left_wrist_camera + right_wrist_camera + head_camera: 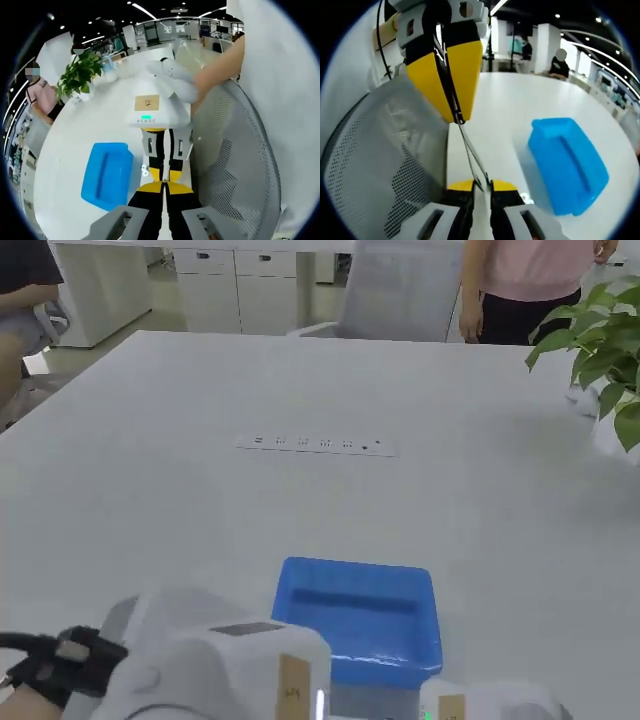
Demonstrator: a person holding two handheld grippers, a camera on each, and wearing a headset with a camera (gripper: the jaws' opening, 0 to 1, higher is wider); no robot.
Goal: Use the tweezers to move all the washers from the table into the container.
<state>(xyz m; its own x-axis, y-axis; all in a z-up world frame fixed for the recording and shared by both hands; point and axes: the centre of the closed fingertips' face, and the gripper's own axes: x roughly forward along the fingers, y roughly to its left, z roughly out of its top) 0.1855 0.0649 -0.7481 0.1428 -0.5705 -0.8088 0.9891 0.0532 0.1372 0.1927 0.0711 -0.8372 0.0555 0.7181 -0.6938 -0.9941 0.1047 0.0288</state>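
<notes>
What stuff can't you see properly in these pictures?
- The washers: head view, too small or blurred to pick out on the table.
- What is in the blue container: head view, its inside is a blue blur.
- Tips of the tweezers: right gripper view, they slip between the right gripper's jaws, so its grip is unclear.
- The plant: head view, cut off by the right edge.
</notes>
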